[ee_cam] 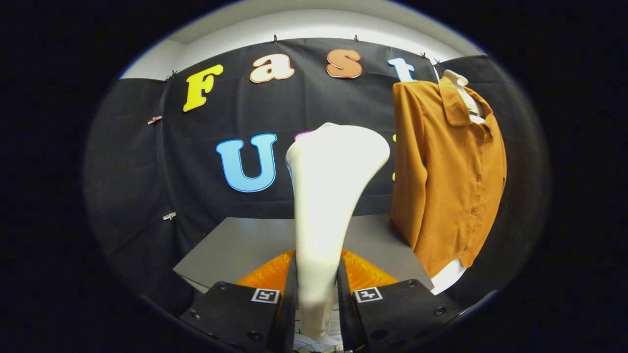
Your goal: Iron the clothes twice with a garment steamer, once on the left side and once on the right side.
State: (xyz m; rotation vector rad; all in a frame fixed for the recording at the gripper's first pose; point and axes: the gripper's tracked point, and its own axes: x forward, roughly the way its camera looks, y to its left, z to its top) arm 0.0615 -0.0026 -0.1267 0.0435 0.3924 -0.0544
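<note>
Black-cloth booth, grey table (235, 250): steamer in hand, shirt untouched.
White garment steamer (326, 196) stands upright, clamped between both fingers of the gripper (316, 299), well left of the orange shirt (449, 171) hanging beyond. Likely the carry-over step; next, swing its head right onto the shirt's left side.

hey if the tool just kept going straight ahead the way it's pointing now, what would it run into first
Probably the black cloth wall beyond the grey table. The tool is shut on the white steamer, whose head leads. The orange shirt hangs off to the side, though depth is unclear.
</note>
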